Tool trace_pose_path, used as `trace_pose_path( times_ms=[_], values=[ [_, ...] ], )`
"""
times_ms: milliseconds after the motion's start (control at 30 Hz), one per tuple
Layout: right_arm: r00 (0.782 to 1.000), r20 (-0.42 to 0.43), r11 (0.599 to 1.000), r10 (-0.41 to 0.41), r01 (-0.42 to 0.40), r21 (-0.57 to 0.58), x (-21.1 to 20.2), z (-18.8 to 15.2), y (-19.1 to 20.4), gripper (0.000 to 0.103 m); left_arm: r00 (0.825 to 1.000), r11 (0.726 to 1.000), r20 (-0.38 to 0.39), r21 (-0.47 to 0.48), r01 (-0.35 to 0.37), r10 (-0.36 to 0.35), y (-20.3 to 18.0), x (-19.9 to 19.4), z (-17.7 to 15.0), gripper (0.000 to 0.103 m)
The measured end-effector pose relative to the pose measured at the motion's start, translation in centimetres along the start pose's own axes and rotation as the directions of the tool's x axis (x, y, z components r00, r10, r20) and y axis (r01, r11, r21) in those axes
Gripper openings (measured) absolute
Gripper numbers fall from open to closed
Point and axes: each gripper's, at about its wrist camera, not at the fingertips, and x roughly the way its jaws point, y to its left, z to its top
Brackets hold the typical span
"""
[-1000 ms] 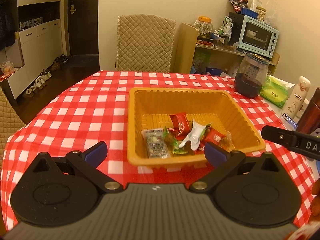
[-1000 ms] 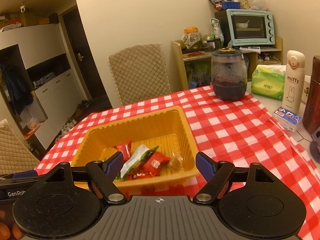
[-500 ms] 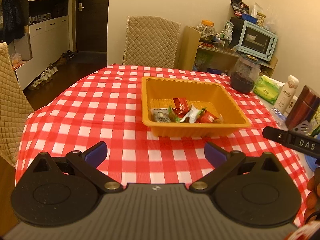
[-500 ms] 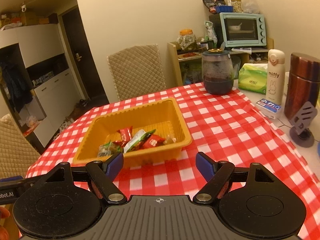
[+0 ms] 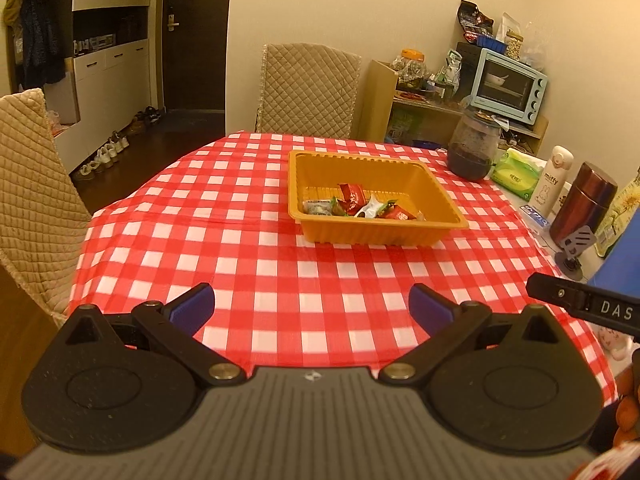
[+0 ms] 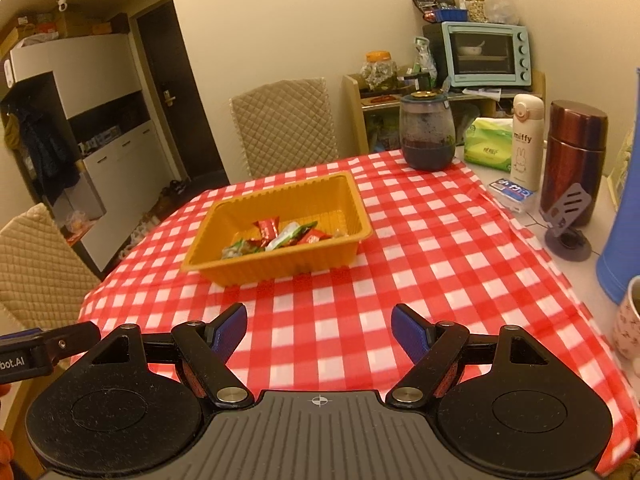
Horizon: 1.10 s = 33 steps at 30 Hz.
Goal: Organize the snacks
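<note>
1. Snacks, small foil-wrapped packets in red, white and green [image 5: 358,207]: left wrist view, heaped in the near half of a rectangular orange plastic tray [image 5: 440,194] on the table with its red-and-white checked cloth [image 5: 248,248].
2. Left claw [image 5: 311,307]: released, blue pads wide apart with nothing between them, above bare cloth, well short of the tray.
3. Dark glass jar [image 5: 474,150]: beyond the tray's far right corner.
4. Right wrist view: snacks [image 6: 280,236] in the same tray [image 6: 224,256].
5. Right claw [image 6: 319,330]: released, empty, over cloth near the table's edge.
6. White "miffy" flask [image 6: 527,136] and maroon metal flask [image 6: 572,160]: upright at the right, off the cloth.
</note>
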Motion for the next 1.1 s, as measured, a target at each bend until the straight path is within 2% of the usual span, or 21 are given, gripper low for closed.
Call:
trace_pose_path(
  times_ms=[300, 367, 400, 433, 733, 1100],
  values=[
    [1.000, 0.005, 1.000, 0.016, -0.016, -0.022, -4.9, -1.3, 0.5, 0.079, 1.000, 1.000, 0.007, 0.004, -0.028, 0.028, -0.7, -4.5, -1.0, 0.103],
    [1.000, -0.004, 1.000, 0.012, -0.012, -0.027, -5.7, -1.5, 0.4, 0.083, 1.000, 1.000, 0.005, 0.001, -0.031, 0.031, -0.8, -5.2, -1.1, 0.103],
    [1.000, -0.007, 1.000, 0.007, -0.007, -0.024, -6.0, -1.7, 0.4, 0.090, 1.000, 1.000, 0.004, -0.001, -0.030, 0.030, -0.7, -5.5, -1.2, 0.103],
    [1.000, -0.011, 1.000, 0.003, -0.003, -0.019, -6.4, -1.9, 0.3, 0.092, 1.000, 1.000, 0.004, -0.003, -0.031, 0.031, -0.7, -5.9, -1.3, 0.103],
    [0.999, -0.032, 0.998, -0.015, 0.013, -0.065, -9.0, -2.8, 1.1, 0.093, 1.000, 1.000, 0.007, 0.006, -0.017, 0.016, -1.3, -7.8, -2.3, 0.103],
    [1.000, -0.012, 0.993, -0.029, 0.028, -0.111, -11.8, -3.3, 2.0, 0.093, 1.000, 1.000, 0.001, 0.005, -0.002, 0.002, -2.0, -9.6, -3.3, 0.103]
  ],
)
